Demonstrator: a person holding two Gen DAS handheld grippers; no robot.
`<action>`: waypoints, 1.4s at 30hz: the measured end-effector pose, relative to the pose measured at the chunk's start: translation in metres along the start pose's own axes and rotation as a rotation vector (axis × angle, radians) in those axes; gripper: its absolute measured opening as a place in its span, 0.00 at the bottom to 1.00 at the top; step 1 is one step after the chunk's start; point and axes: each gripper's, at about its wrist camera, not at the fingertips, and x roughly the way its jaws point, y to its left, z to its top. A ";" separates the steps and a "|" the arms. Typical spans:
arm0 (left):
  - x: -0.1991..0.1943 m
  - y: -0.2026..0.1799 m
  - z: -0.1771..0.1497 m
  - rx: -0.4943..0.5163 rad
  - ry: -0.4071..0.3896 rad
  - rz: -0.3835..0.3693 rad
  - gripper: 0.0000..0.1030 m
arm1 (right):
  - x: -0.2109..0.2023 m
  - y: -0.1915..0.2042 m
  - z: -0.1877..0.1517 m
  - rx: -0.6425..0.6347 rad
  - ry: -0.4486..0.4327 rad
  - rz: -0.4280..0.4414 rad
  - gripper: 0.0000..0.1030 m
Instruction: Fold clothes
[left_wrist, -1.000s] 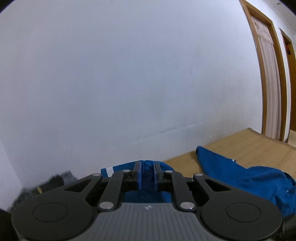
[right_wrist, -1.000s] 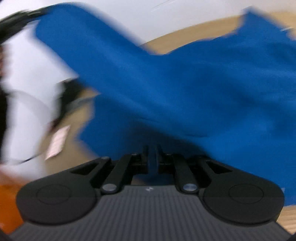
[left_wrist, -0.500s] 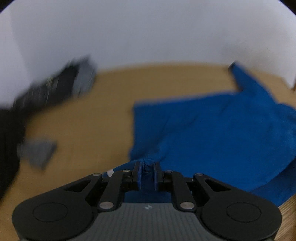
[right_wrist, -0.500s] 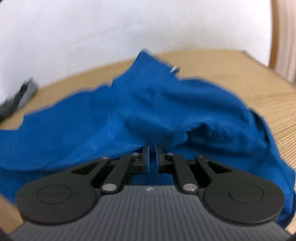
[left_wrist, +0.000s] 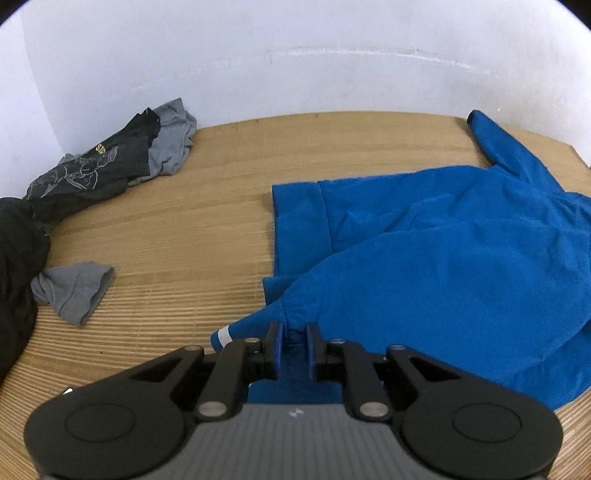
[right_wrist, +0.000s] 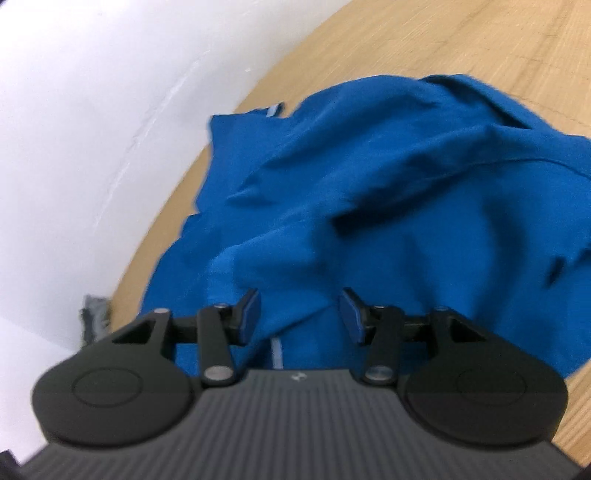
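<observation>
The left claw (left_wrist: 294, 341) pinches a hem of the blue top (left_wrist: 461, 258), which spreads ahead and right of it on the mat (left_wrist: 184, 221), while the right claw (right_wrist: 299, 314) is opening just above that cloth, pads clear of it.

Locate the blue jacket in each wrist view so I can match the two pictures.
Left wrist: blue jacket fills the right half, its cuff pinched in the left tongs.
Right wrist: blue jacket fills the centre, beyond the opening right tongs.
Shared landmark: the white wall bordering the wooden surface.
</observation>
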 end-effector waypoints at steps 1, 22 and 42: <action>-0.001 0.000 0.000 0.003 0.000 -0.002 0.14 | 0.000 -0.002 -0.002 0.006 -0.009 0.000 0.49; 0.025 -0.020 -0.014 0.216 0.091 -0.037 0.41 | -0.033 -0.010 -0.022 -0.176 -0.140 -0.097 0.07; 0.085 -0.081 0.028 0.541 0.122 -0.170 0.54 | 0.025 0.020 -0.006 -0.702 0.001 -0.337 0.60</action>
